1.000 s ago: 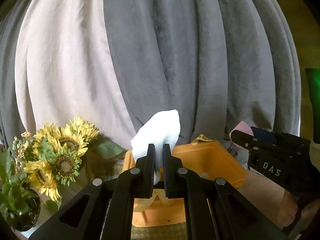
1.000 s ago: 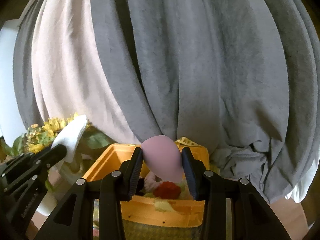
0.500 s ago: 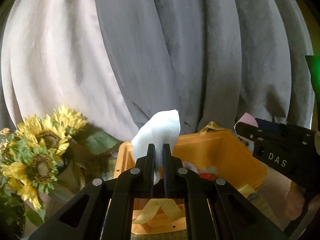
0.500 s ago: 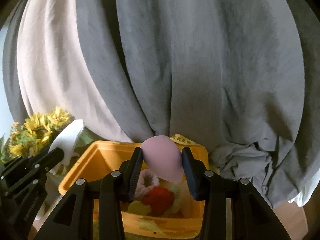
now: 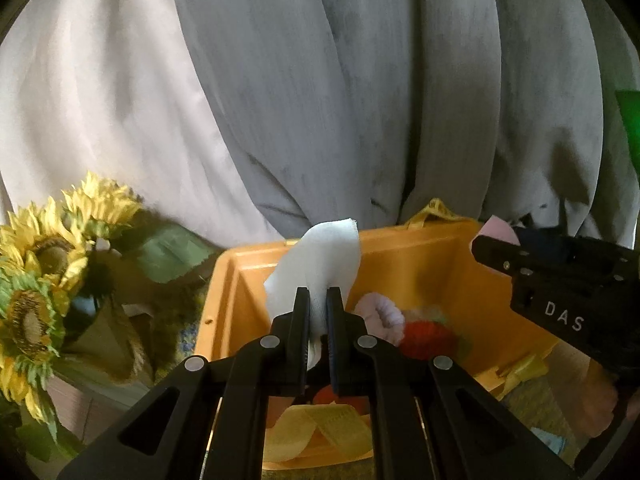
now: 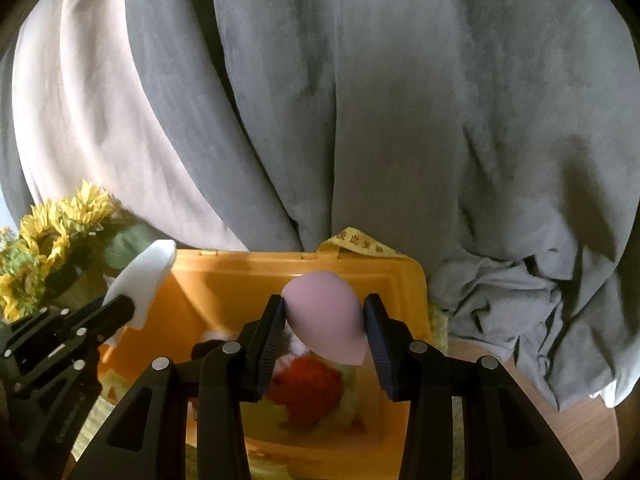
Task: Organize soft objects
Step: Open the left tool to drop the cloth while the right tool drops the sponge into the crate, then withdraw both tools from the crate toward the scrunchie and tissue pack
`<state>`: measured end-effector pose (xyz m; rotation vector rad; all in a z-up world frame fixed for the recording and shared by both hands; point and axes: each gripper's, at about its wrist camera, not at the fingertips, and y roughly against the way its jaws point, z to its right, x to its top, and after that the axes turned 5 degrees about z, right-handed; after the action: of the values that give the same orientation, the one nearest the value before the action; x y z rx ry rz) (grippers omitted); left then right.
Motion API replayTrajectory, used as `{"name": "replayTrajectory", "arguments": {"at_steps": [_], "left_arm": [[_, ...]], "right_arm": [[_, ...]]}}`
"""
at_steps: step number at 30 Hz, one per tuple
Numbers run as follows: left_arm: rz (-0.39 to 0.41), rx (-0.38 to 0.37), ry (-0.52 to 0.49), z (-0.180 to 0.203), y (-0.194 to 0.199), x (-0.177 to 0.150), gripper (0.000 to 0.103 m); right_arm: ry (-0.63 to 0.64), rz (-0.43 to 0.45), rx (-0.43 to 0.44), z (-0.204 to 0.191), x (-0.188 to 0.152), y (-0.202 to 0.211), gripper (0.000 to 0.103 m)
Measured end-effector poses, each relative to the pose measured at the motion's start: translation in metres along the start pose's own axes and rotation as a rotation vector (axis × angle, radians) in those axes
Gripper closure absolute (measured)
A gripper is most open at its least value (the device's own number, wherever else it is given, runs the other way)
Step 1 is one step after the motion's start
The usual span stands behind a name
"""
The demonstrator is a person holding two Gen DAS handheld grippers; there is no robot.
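Note:
My left gripper [image 5: 318, 300] is shut on a white cloth pad [image 5: 320, 256] and holds it over the near left part of an orange bin [image 5: 420, 248]. My right gripper [image 6: 325, 312] is shut on a pink egg-shaped sponge [image 6: 326, 312] above the same bin [image 6: 240, 268]. Inside the bin lie a pale scrunchie [image 5: 380, 316], a red soft item [image 6: 308, 384] and yellow-green soft pieces. The right gripper shows at the right of the left wrist view [image 5: 560, 288]. The left gripper, with the white pad [image 6: 140, 284], shows at the left of the right wrist view.
A bunch of sunflowers [image 5: 48, 264] stands left of the bin. Grey and pale curtains [image 6: 360, 100] hang right behind it. A yellow tape strap [image 6: 360, 244] sticks up at the bin's back rim. A crumpled grey cloth [image 6: 520, 312] lies to its right.
Both grippers have moved forward and tilted down over the bin, so its inside now shows more. Each still holds its object.

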<state>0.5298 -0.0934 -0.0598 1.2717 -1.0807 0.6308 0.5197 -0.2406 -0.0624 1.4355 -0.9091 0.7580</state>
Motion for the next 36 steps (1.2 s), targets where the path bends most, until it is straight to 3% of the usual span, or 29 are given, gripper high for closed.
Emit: {"name": "replayTrajectory", "arguments": {"at_steps": [2, 6, 12, 24, 36], "left_arm": [[-0.013, -0.006, 0.003, 0.0, -0.003, -0.002, 0.091], [-0.021, -0.015, 0.014, 0.0, -0.003, -0.003, 0.07], [-0.007, -0.014, 0.01, 0.003, 0.008, -0.002, 0.06], [0.05, 0.004, 0.052, -0.004, 0.055, 0.0, 0.054], [0.069, 0.078, 0.103, -0.021, 0.104, -0.012, 0.046]], "right_arm": [[0.007, -0.005, -0.001, -0.001, -0.002, -0.001, 0.06], [0.014, -0.011, -0.005, -0.001, -0.004, -0.002, 0.047], [-0.002, -0.016, -0.011, 0.002, -0.006, 0.001, 0.042], [-0.035, 0.058, -0.047, 0.002, -0.008, 0.044, 0.025], [-0.062, 0.159, -0.144, -0.012, -0.021, 0.098, 0.011]]}}
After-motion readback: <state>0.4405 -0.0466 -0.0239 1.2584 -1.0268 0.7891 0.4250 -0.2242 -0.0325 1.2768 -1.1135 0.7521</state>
